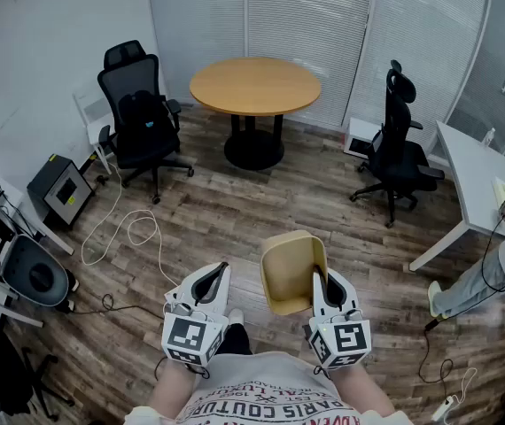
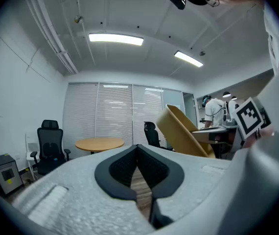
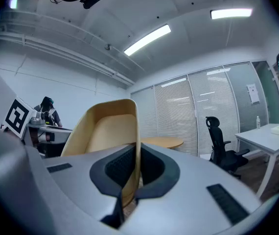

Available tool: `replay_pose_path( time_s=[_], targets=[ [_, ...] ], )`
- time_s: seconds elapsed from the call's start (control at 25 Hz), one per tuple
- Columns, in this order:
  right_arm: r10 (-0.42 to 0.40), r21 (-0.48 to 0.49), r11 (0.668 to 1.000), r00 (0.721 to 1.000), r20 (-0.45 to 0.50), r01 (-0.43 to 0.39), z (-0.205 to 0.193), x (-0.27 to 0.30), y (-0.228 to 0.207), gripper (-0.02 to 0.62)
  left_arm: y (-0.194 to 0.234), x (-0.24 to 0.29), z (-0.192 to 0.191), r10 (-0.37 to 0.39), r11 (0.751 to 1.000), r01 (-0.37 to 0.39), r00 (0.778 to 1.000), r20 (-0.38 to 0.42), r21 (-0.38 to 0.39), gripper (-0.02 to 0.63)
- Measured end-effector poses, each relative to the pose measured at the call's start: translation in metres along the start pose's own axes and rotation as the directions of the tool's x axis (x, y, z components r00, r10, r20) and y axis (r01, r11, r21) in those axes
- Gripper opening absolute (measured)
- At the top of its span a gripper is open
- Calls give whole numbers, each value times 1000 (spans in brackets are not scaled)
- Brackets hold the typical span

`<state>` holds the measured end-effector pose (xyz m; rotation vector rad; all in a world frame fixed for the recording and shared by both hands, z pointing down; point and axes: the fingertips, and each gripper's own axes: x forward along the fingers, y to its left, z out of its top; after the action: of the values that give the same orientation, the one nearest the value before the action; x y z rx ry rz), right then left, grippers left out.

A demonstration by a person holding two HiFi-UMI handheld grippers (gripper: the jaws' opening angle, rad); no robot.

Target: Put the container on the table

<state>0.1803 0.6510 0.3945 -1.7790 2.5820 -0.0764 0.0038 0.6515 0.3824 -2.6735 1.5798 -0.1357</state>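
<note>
A tan, open-topped container [image 1: 290,271] is held in the air above the wooden floor, well short of the round wooden table [image 1: 254,86]. My right gripper [image 1: 320,280] is shut on its right wall; in the right gripper view that wall [image 3: 135,146] runs straight between the jaws. My left gripper [image 1: 213,277] hangs beside it on the left, shut with nothing in it. In the left gripper view, the container [image 2: 183,131] shows off to the right and the table [image 2: 99,143] lies ahead.
Black office chairs stand left [image 1: 141,113] and right [image 1: 399,144] of the round table. A white desk [image 1: 476,184] and a seated person [image 1: 493,268] are at the right. Equipment [image 1: 31,275], a black box [image 1: 61,189] and a white cable [image 1: 133,228] lie at the left.
</note>
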Motion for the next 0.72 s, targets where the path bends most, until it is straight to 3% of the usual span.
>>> replay_pose_path(
  time_s=[0.32,0.48,0.72],
  targets=[
    [5,4,1000,1000,-16,-5,-7,-4,4,11,-3,-3,-5,-6,1000,6,1000,-10,-9,6],
    [29,11,1000,997,-74,-28,-21,1,7,12,-3,0,-10,-13,1000,13,1000,-21,-21,6],
    [25,89,996,994,-106,-15,-28,15,4,12,8,10,-16,-15,999,14,999,-42,-30,6]
  ],
)
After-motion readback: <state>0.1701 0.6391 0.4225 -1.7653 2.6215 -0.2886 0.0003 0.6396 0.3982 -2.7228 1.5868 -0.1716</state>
